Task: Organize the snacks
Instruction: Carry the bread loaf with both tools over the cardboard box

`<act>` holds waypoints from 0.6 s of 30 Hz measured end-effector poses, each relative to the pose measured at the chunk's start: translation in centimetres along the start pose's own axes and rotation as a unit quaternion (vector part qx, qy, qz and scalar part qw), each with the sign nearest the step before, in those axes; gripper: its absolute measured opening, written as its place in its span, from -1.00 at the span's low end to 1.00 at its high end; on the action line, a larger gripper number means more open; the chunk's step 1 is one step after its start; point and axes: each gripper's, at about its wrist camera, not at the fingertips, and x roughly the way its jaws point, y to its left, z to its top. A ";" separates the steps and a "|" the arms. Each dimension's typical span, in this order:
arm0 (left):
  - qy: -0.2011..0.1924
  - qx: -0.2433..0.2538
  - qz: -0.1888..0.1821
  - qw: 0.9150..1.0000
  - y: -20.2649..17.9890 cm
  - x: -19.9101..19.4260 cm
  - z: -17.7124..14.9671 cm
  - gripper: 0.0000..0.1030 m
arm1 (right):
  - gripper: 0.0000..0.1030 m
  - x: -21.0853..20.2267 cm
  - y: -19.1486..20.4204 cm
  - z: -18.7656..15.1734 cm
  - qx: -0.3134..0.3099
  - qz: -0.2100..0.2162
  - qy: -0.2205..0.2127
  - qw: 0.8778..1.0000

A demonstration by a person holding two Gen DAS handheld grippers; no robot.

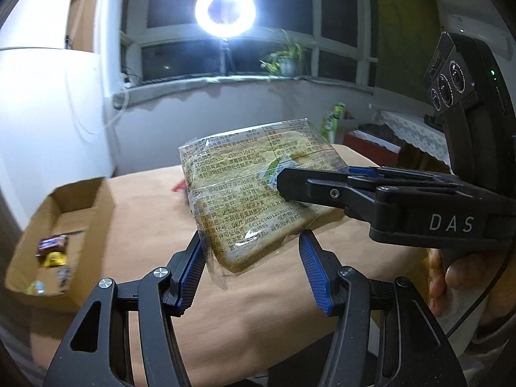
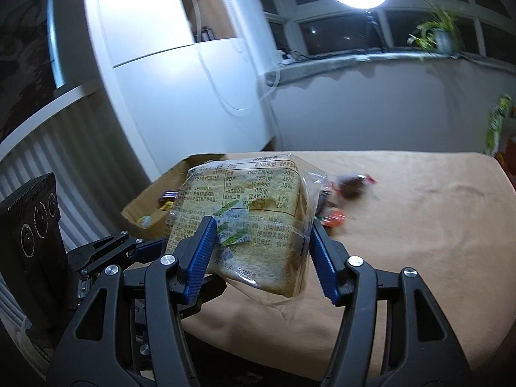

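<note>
Above the table [image 2: 419, 225]; clear-wrapped, printed bread packet [image 2: 245, 213].

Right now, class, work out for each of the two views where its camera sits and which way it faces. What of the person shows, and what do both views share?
Left wrist: rides the left tongs, facing the window; the right tongs and a hand show.
Right wrist: rides the right tongs, facing the white cabinet; the left tongs' camera shows at left.
Shared: the bread packet held by both tongs, the cardboard box, the ring light.
</note>
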 end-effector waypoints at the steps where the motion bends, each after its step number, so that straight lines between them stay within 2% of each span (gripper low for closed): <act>1: -0.005 -0.002 0.006 1.000 0.6 -0.4 0.0 0.11 | 0.17 0.3 0.8 0.2 -0.005 0.003 -0.001 1.000; 10: -0.033 -0.023 0.045 0.998 5.5 -3.4 -0.7 0.11 | 0.18 2.6 7.5 1.7 -0.053 0.029 -0.008 0.998; 18: -0.036 -0.046 0.072 0.996 9.1 -4.6 -1.8 0.11 | 0.18 5.8 11.6 2.2 -0.076 0.050 0.006 0.996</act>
